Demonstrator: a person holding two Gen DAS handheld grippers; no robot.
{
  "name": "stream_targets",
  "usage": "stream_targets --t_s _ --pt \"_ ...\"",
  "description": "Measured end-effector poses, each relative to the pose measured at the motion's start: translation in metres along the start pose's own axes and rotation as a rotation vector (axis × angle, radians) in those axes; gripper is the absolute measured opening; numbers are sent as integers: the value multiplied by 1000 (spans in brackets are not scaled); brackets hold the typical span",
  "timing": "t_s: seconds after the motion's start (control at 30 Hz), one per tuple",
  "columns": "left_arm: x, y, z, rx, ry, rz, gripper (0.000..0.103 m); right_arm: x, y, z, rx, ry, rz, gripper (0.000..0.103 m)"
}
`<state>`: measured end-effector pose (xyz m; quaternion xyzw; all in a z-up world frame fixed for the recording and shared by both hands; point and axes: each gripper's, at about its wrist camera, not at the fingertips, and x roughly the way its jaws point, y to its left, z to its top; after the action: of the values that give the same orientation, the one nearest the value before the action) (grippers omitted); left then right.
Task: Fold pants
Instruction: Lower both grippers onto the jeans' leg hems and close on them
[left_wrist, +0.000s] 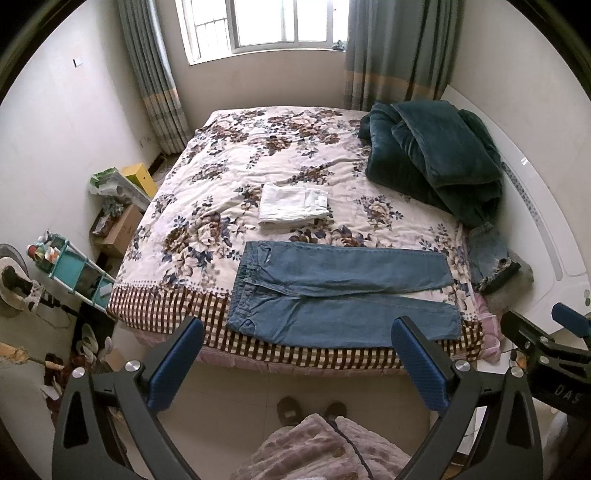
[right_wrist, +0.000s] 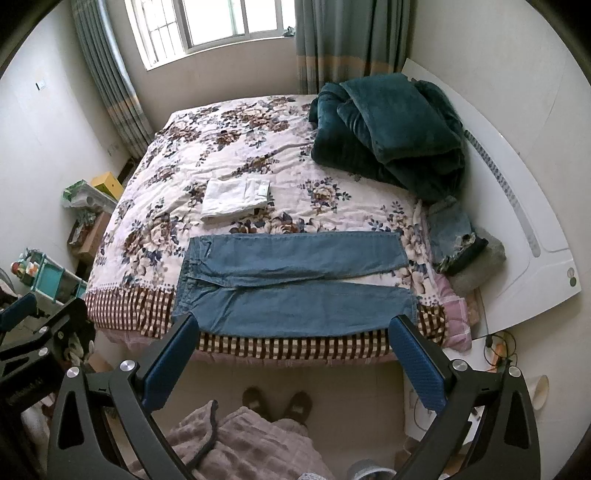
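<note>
Blue jeans (left_wrist: 343, 291) (right_wrist: 295, 284) lie flat along the near edge of the bed, waistband at the left, both legs stretched to the right, one leg beside the other. My left gripper (left_wrist: 295, 350) is held above the floor in front of the bed, open, with nothing between its blue pads. My right gripper (right_wrist: 295, 349) hovers at the same height before the bed edge, also open and empty. Neither touches the jeans. In the left wrist view the right gripper's body shows at the far right edge.
A folded white garment (left_wrist: 291, 203) lies mid-bed on the floral quilt (left_wrist: 229, 162). A dark green blanket pile (left_wrist: 432, 155) and more jeans (left_wrist: 487, 254) sit at the right. The person's slippers (left_wrist: 310, 410) stand on the floor. Shelves and boxes (left_wrist: 74, 266) crowd the left.
</note>
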<state>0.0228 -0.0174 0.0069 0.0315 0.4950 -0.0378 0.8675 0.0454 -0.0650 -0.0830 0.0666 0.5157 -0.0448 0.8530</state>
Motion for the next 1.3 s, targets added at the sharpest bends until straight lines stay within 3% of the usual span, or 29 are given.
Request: stream_targets --t_s 0.33,0.57,0.83,1.3 --pt "22 -11 1 -31 10 9 103 15 1 -7 1 8 12 103" --pt "72 -21 13 -83 6 40 103 67 -24 11 39 11 2 103" --pt "170 -36 47 -48 73 76 103 177 -50 49 106 44 -61 103" --pt "390 -69 141 31 201 7 103 424 -97 146 253 185 -164 103"
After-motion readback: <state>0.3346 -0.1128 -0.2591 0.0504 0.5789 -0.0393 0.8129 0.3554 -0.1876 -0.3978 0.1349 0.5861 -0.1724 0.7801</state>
